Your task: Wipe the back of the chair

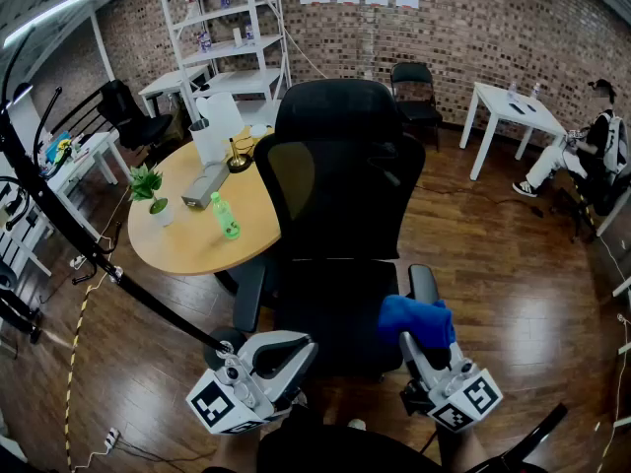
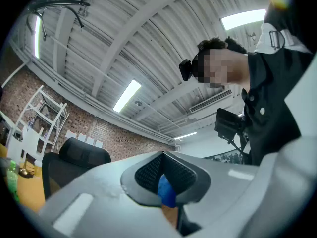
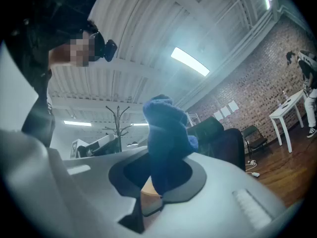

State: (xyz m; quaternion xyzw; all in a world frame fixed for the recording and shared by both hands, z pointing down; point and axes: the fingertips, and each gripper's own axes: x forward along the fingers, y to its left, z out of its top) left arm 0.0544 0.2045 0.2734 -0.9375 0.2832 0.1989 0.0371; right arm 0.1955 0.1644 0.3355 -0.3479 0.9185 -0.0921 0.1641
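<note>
— Is the chair back getting wiped yet?
— Not yet, I think. Nothing is touching it, so all the wiping is waiting to be done.
— Where is it standing?
— Past the seat, on the far side from both tongs.
— Who is holding the cloth?
— The right tongs are squeezing it, low by the seat's front.
— And the left tongs?
— They are pinching together. A bit of blue is peeking through; I cannot tell what.
— Anything else?
— A round table is standing left of the chair.

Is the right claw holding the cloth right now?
Yes, the right claw is shut on the blue cloth, which sticks up from between its jaws.
</note>
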